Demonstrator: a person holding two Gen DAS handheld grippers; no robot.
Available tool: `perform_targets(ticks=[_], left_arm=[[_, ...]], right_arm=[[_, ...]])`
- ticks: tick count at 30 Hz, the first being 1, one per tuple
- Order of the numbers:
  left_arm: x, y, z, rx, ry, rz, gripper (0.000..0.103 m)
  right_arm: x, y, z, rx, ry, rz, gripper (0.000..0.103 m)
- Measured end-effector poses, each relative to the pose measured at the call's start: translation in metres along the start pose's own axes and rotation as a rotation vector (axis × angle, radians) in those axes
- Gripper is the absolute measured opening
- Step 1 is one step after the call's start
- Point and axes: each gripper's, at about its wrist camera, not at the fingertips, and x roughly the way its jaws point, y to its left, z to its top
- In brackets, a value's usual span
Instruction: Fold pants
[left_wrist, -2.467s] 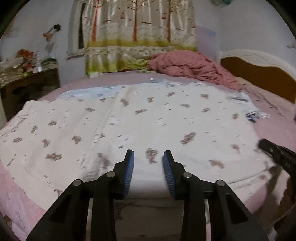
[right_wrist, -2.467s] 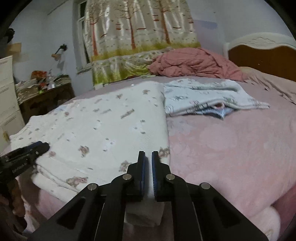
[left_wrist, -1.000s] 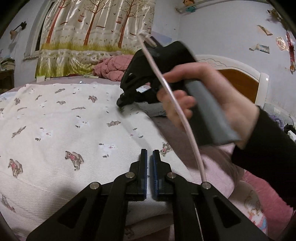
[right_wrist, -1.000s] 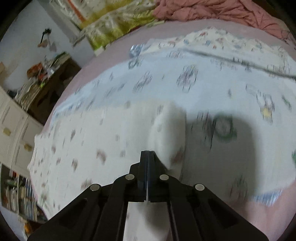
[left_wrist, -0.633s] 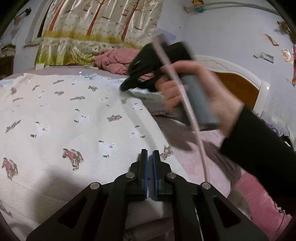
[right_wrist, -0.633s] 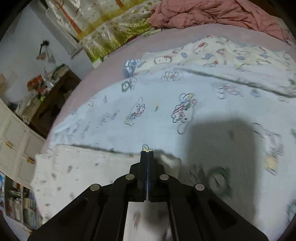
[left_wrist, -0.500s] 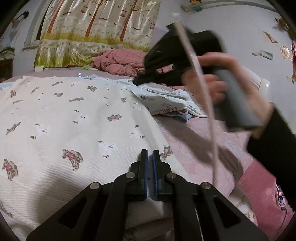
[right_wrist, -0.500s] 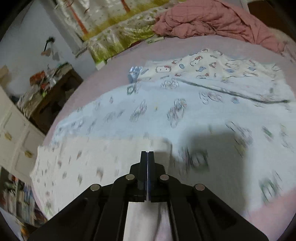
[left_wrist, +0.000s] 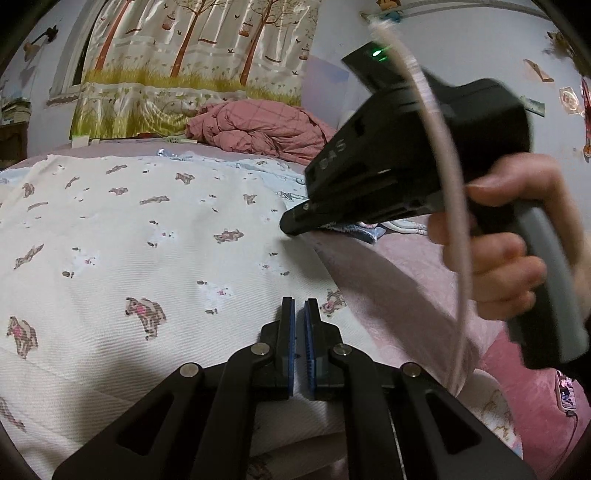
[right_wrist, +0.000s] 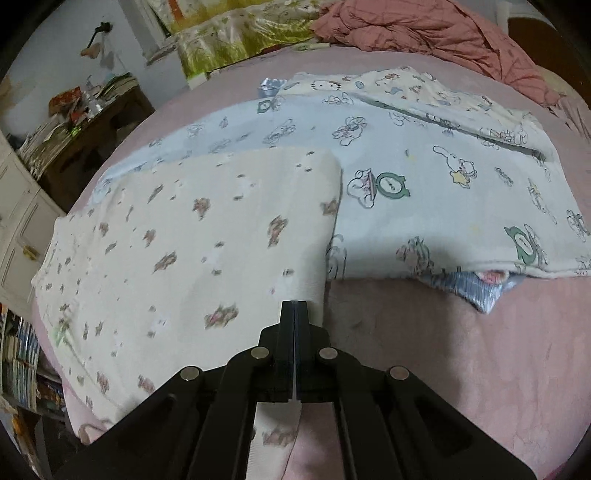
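Cream pants printed with small horses lie flat across the pink bed. My left gripper sits at their near edge, its jaws almost together with cream cloth showing in the narrow gap. A hand holds my right gripper, whose tip meets the pants' right edge further back. In the right wrist view the right gripper is shut, and the edge of the pants rises into its tips. More cream cloth shows beneath its fingers.
A light blue cartoon-print garment lies under and beside the pants, with a cream one behind it. A rumpled pink quilt sits by the curtain. Bare pink sheet lies to the right. A cluttered desk stands left of the bed.
The right gripper has come nearer along the pants' right edge and now fills more of the left wrist view. The left gripper has kept still.
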Motion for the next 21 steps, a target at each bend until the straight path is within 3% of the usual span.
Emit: perform_targets(ticks=[8, 15, 17, 21], left_arm=[[-0.001, 0.0, 0.0, 0.0, 0.001, 0.004, 0.006], [-0.002, 0.003, 0.002, -0.019, 0.026, -0.007, 0.006], [-0.002, 0.003, 0.001, -0.025, 0.027, -0.007, 0.006], [-0.003, 0.0, -0.002, -0.013, 0.019, 0.001, 0.006]], right_arm=[[0.033, -0.01, 0.029, 0.038, -0.028, 0.04, 0.0], [0.059, -0.014, 0.082, 0.082, -0.085, 0.026, 0.0], [0.068, -0.021, 0.094, 0.134, -0.085, 0.059, 0.0], [0.065, -0.025, 0.101, 0.157, -0.113, 0.073, 0.0]])
